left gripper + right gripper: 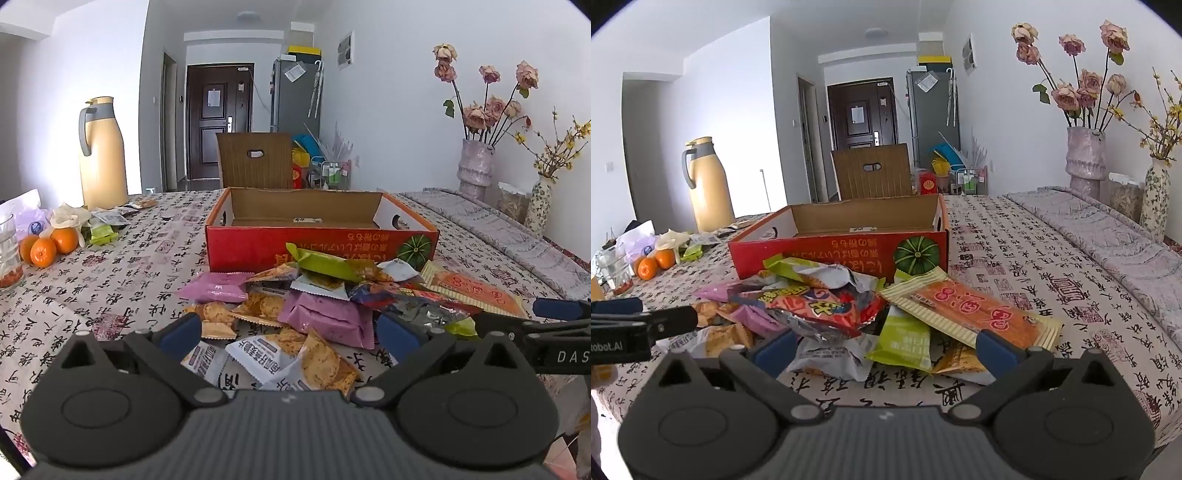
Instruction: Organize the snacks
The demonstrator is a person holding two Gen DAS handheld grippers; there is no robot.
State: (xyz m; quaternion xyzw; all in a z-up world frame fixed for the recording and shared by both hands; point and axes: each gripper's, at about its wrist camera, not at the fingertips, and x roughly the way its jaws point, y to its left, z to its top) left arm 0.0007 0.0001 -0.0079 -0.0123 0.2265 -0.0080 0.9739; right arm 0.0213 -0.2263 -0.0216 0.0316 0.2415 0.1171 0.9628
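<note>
So: left hand-held gripper [291, 332] spread wide, nothing pinched, hovering over near edge of snack pile [332, 295]. Right hand-held gripper [886, 350] likewise spread, empty. Pile sits on desk [1015, 258] — heaped against front wall of red cardboard box [251, 247], open top, almost empty. Oranges [46, 247] and yellow thermos [103, 151] far left.
</note>
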